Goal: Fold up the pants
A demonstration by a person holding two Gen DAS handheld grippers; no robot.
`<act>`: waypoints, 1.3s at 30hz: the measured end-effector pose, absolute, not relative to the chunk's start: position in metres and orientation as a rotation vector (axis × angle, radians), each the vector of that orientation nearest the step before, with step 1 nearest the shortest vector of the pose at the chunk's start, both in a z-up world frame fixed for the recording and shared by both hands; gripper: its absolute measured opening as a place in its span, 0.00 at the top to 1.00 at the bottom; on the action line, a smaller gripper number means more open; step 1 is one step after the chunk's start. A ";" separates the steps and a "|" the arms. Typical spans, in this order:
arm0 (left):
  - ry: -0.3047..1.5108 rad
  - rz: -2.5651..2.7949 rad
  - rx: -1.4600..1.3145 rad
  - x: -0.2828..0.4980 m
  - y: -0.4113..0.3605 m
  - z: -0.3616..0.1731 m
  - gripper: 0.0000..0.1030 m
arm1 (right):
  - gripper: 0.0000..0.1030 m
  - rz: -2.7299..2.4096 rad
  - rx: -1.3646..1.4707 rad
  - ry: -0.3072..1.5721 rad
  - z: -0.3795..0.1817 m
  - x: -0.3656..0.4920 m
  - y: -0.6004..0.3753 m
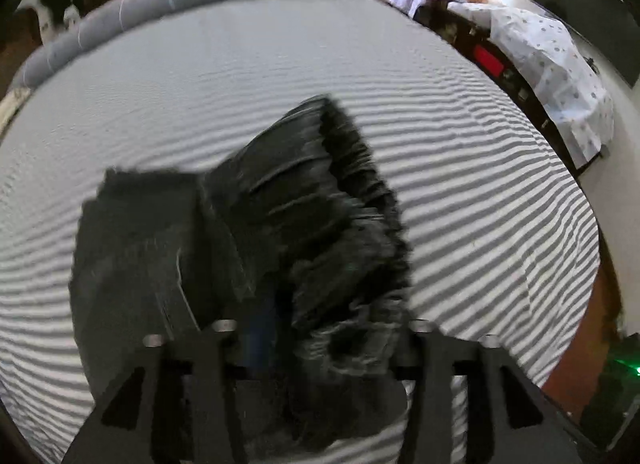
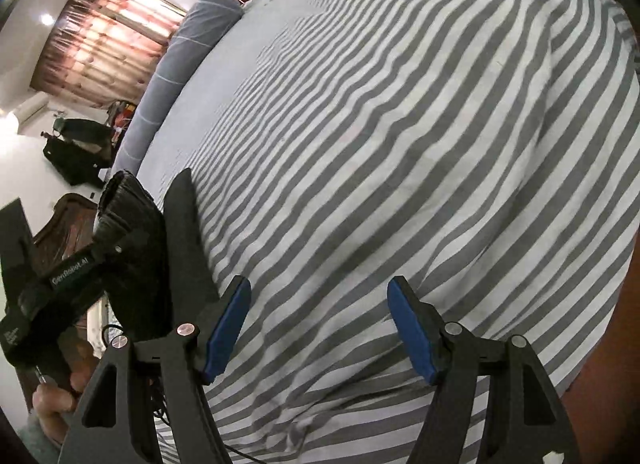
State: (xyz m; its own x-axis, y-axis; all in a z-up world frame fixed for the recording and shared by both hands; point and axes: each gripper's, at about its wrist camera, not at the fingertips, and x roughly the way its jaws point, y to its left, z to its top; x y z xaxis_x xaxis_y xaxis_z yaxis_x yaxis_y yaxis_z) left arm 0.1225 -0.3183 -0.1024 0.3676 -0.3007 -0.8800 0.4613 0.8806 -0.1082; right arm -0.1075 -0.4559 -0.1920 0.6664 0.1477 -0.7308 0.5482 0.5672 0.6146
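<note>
Left gripper [image 1: 320, 344] jaws apart, dark pants [image 1: 248, 232] bunched between (grip unclear), right gripper [image 2: 318, 328] released over striped bed sheet [image 2: 400, 143].

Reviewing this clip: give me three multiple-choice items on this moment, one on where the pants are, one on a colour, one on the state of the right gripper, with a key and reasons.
1. Where are the dark pants?
A. Bunched on the striped bedsheet, directly ahead of the left gripper
B. Hung over the grey bolster
C. On the floor beside the bed

2. What colour are the right gripper finger pads?
A. Red
B. Blue
C. White

3. How does the right gripper stand?
A. Shut on the pants
B. Shut on the bedsheet
C. Open, nothing between its fingers

Key: 1 A, the left wrist view shows the pants crumpled on the sheet, reaching down between the left gripper's fingers. 2 B, both pads show blue in the right wrist view. 3 C, only striped sheet shows in the wide gap between the pads.
</note>
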 end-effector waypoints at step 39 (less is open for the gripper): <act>0.998 -0.349 0.240 0.093 -0.135 -0.133 0.23 | 0.86 -0.147 0.788 0.903 -0.151 0.044 -0.371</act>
State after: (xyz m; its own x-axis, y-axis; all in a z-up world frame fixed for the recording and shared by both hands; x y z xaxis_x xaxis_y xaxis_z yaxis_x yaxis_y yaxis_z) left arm 0.0934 -0.1349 -0.1333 0.4940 -0.1757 -0.8515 0.3928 0.9188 0.0383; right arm 0.0435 -0.3711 -0.1509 0.6296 0.2009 -0.7505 0.4282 0.7163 0.5510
